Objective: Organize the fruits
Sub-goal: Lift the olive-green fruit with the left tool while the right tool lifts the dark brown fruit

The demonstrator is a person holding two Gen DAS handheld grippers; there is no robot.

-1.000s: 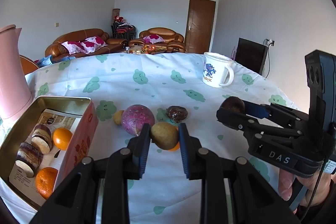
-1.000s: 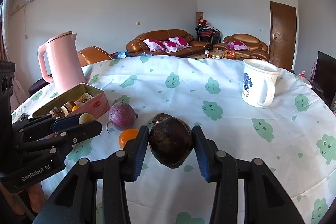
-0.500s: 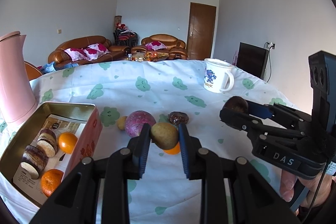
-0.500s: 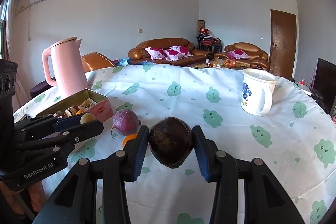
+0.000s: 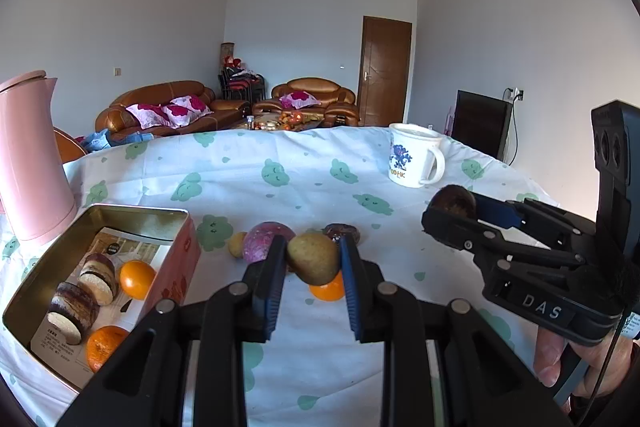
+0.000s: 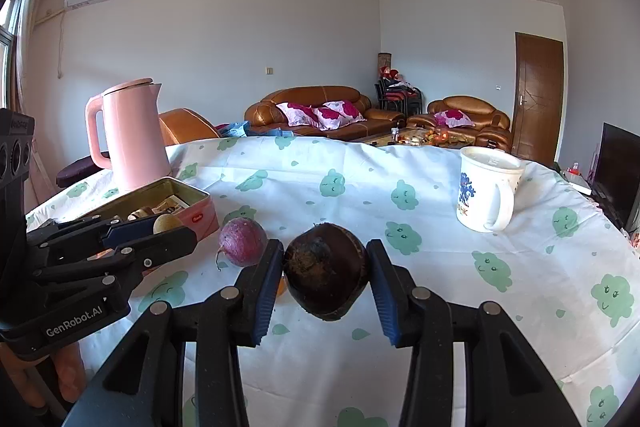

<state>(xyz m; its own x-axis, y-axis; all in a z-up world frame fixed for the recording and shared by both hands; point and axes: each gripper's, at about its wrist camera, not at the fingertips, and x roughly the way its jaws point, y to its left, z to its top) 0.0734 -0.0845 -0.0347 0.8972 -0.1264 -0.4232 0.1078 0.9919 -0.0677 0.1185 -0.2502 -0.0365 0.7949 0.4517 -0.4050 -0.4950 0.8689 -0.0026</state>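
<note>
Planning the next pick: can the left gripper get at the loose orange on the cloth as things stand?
Probably not yet. The left gripper is shut on a greenish-brown fruit, so its jaws are full. The orange lies just below and beyond it with nothing between.

bright, even daylight in both views, strongest from the window (image 6: 10, 39) at the far left edge of the right wrist view. soft, pale shadows under the fruit on the tablecloth (image 5: 304, 171). slight glare on the white mug (image 6: 486, 195) and the pale walls. heavy fisheye bending toward the edges, with black corners. sharp in the middle, softer on the distant sofa (image 5: 160, 107) and along the rim. no motion blur.
</note>
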